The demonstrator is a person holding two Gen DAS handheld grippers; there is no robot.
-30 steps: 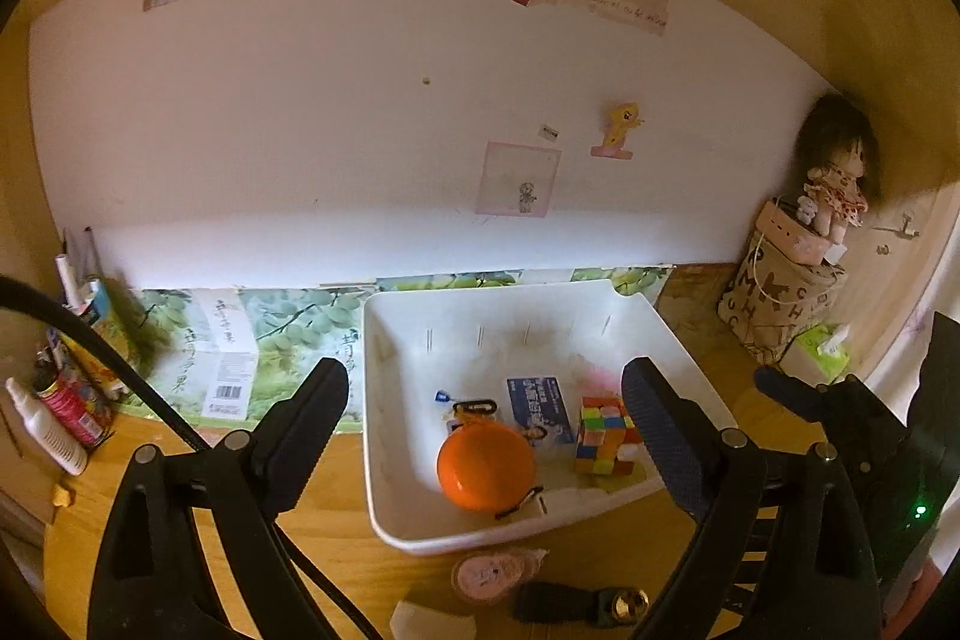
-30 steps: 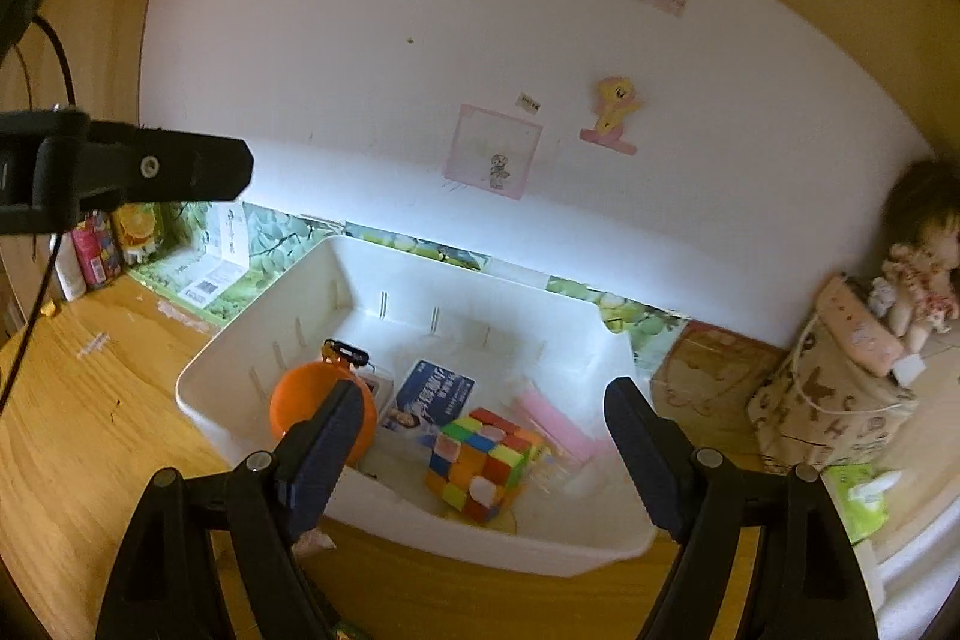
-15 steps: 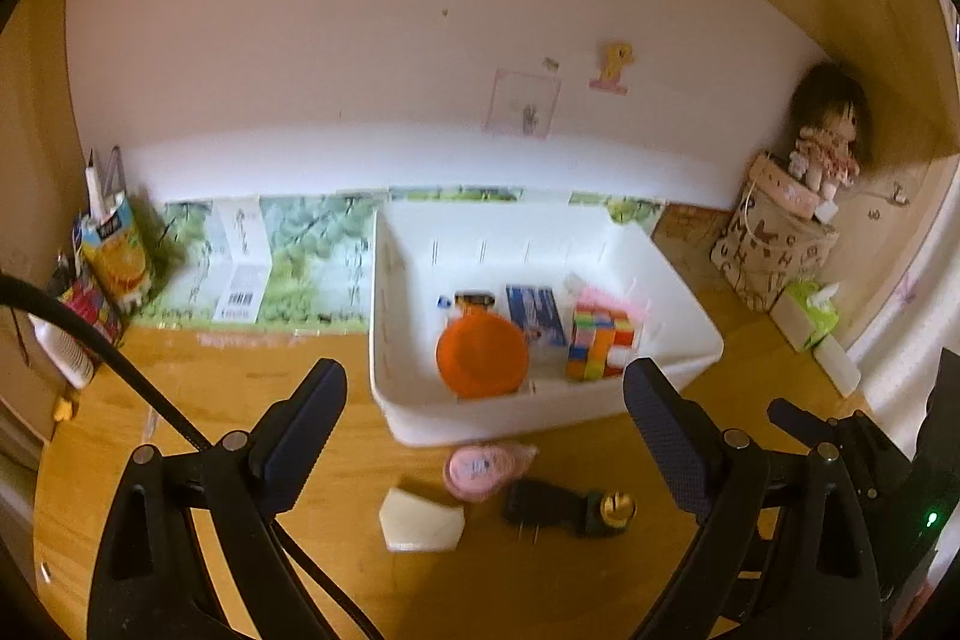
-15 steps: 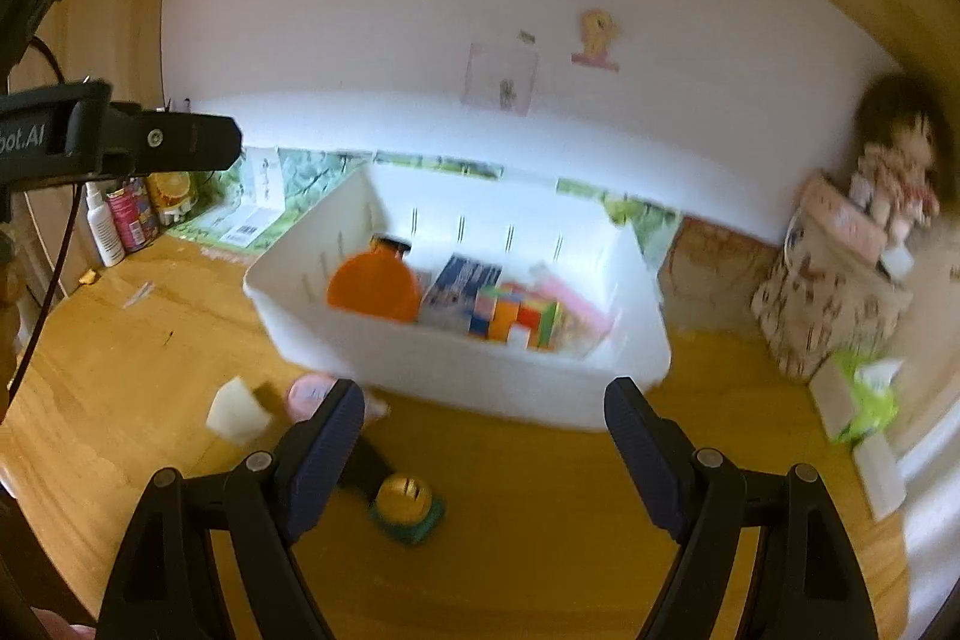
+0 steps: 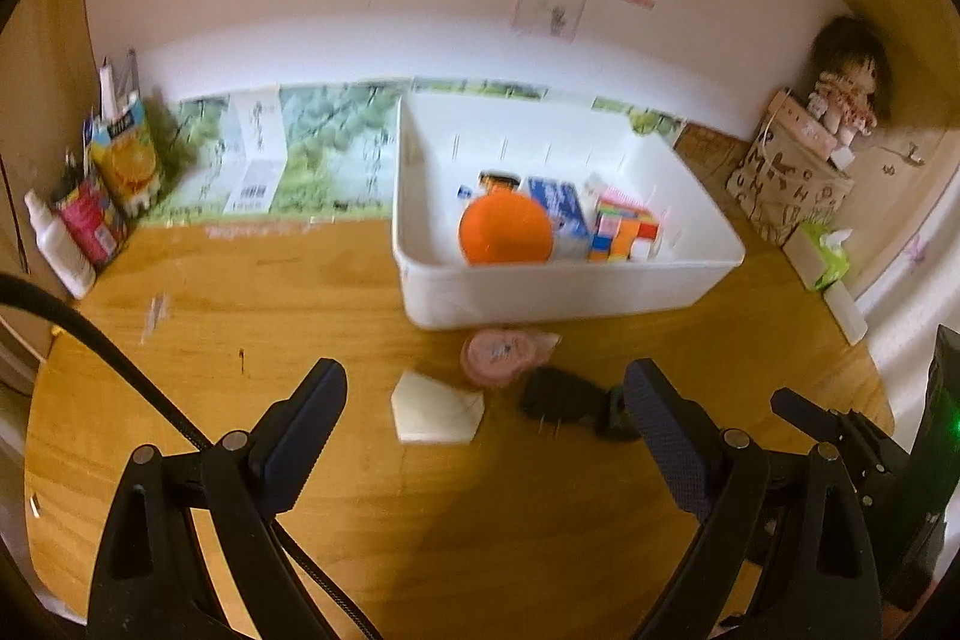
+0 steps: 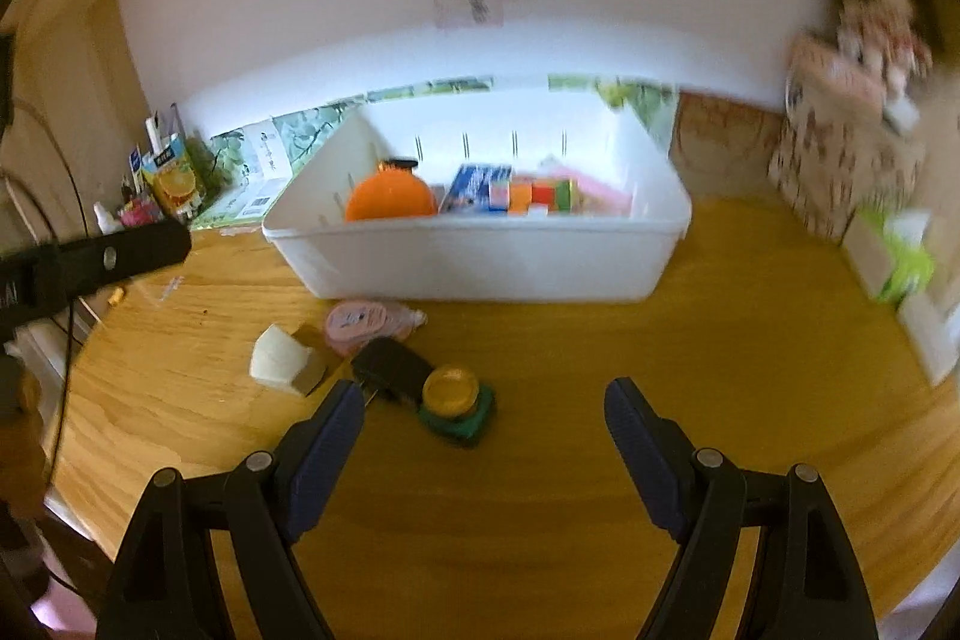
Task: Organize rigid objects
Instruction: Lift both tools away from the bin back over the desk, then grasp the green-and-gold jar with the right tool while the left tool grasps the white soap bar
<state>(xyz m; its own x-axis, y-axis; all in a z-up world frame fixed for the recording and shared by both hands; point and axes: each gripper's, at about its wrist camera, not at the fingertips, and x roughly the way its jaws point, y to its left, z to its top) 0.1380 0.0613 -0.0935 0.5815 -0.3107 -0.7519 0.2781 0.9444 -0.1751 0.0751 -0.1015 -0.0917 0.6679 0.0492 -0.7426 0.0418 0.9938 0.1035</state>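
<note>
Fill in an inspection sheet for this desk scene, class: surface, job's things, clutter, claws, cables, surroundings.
Surface: wooden desk, scuffed.
Job's things: white bin holds an orange round item, blue box and colour cube. In front, on the desk: pink dispenser, white block, black plug, gold-topped green item.
Clutter: juice carton and white bottle at far left.
Claws: left claw and right claw open, empty.
Cables: black cable at left claw.
Surroundings: white wall, doll, tissue box.

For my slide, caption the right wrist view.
Open right gripper above the wooden table, facing loose items and a white bin holding an orange ball and puzzle cube.
</note>
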